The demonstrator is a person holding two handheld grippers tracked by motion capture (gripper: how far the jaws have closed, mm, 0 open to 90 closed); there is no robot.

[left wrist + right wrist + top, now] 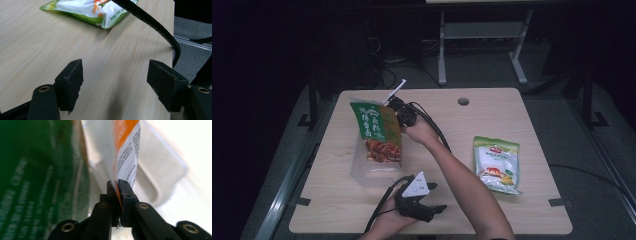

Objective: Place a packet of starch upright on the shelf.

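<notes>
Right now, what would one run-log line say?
right claw: shut on green packet over clear box | left claw: open, idle | white packet: on table

The table [337, 200] is pale matt wood laminate. Both the green packet [377, 131] and the white packet [496, 164] are glossy plastic film; the gripper pads [71, 82] are rough black foam.

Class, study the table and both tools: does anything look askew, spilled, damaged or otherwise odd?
Nothing is spilled or torn. The green snack bag is tilted only because the right tool pinches its edge, holding it over the clear plastic box. The white-and-green packet lies flat on the table. The left tool is open and holds nothing.
</notes>
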